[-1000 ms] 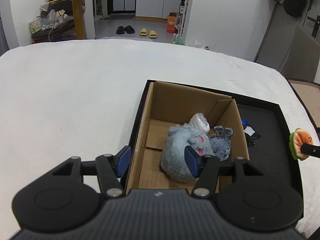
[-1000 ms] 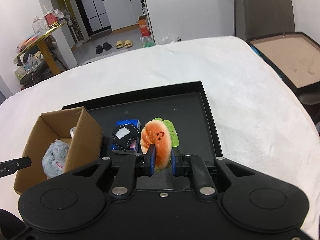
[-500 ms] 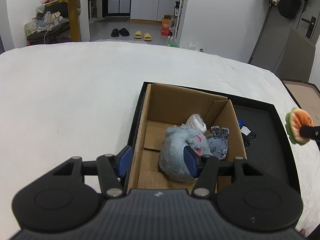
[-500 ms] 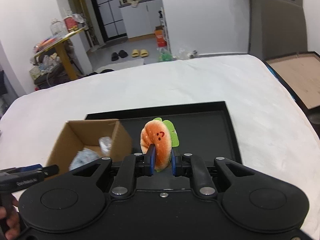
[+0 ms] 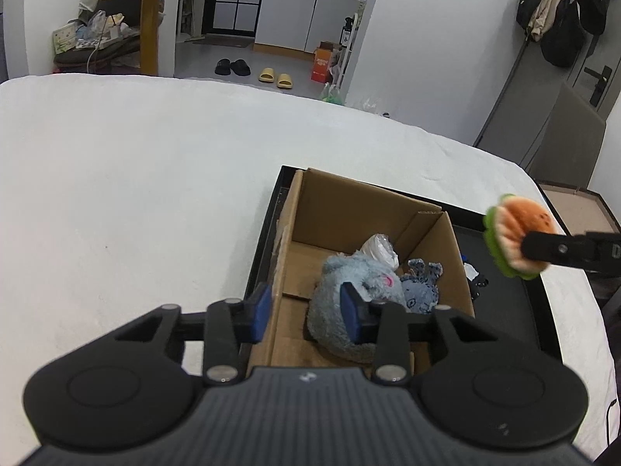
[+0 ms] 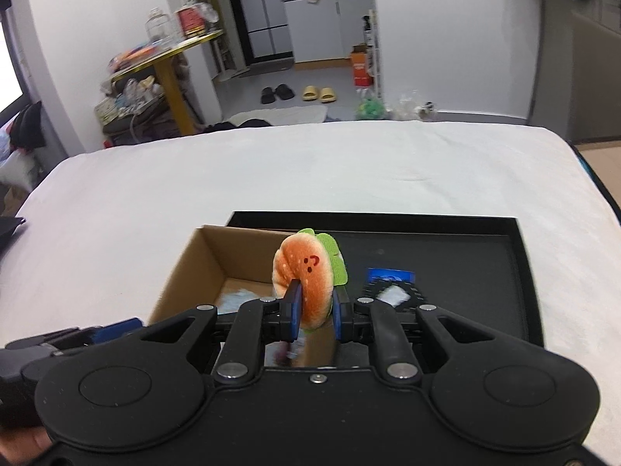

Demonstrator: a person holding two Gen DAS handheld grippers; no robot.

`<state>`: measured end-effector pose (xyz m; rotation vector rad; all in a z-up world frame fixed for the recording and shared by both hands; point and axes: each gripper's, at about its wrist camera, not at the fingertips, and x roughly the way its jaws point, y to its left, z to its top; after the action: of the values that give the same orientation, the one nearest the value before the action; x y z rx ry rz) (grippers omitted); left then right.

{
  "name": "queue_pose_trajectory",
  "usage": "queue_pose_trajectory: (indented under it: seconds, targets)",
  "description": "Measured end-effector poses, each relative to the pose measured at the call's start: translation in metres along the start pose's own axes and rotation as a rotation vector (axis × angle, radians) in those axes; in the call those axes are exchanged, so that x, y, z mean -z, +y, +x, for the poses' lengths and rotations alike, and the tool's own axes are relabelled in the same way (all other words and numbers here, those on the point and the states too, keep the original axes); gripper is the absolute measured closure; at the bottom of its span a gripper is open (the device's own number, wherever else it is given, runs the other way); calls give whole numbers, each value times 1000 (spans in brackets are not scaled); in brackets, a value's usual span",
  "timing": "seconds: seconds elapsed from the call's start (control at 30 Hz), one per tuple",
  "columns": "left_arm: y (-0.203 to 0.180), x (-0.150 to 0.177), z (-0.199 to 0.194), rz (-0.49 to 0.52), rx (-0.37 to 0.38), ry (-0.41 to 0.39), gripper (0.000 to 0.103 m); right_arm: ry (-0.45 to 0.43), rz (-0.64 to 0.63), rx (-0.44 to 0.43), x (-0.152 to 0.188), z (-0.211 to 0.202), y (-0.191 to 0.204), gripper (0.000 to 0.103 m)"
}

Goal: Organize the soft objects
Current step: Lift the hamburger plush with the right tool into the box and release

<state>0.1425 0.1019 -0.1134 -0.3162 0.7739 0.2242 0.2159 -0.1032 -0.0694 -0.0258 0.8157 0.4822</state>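
Fuzzy plush burger (image 6: 304, 272), matt corrugated cardboard box (image 5: 349, 209), matt black tray (image 6: 465, 248), soft white cloth (image 5: 136, 178).

One cardboard box (image 5: 372, 209), one black tray (image 6: 520, 272), three plush toys (one a burger (image 6: 304, 272)), two tongs

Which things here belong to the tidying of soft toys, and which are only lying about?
For the job:
- burger toy in the right gripper
- cardboard box
- grey plush toy in the box
- small blue plush toy in the box

Lying about:
- slippers
- yellow table
- orange carton
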Motion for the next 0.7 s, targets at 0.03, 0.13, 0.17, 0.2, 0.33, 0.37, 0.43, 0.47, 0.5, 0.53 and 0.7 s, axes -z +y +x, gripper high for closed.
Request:
queue_pose_trajectory:
  seconds: [0.03, 0.13, 0.17, 0.2, 0.33, 0.37, 0.43, 0.47, 0.5, 0.53, 0.7]
  targets:
    - [2, 0, 0, -8, 3, -2, 71, 5, -5, -7, -2, 3, 5, 87]
    - [6, -1, 3, -31, 5, 0, 75, 14, -29, -28, -6, 8, 21, 87]
    - [8, -1, 4, -37, 7, 1, 75, 19, -38, -33, -7, 11, 26, 87]
    - [9, -1, 5, -41, 8, 3, 76, 23, -45, -36, -9, 14, 30, 87]
    - [13, 0, 8, -62, 6, 10, 84, 36, -61, -59, -16, 24, 46, 86]
    - [15, 0, 8, -70, 4, 10, 88, 36, -67, -63, -18, 26, 51, 86]
    - [18, 1, 9, -84, 0, 12, 92, 35, -72, -79, -22, 31, 60, 85]
    - [20, 1, 9, -91, 1, 12, 95, 34, -69, -98, -24, 34, 63, 80]
    - [22, 1, 9, -96, 2, 13, 95, 33, -66, -129, -25, 37, 66, 75]
    - [23, 1, 10, -100, 2, 14, 95, 40, -66, -151, -26, 41, 68, 73]
    - [26, 2, 11, -107, 2, 16, 95, 65, -46, -146, -21, 42, 63, 72]
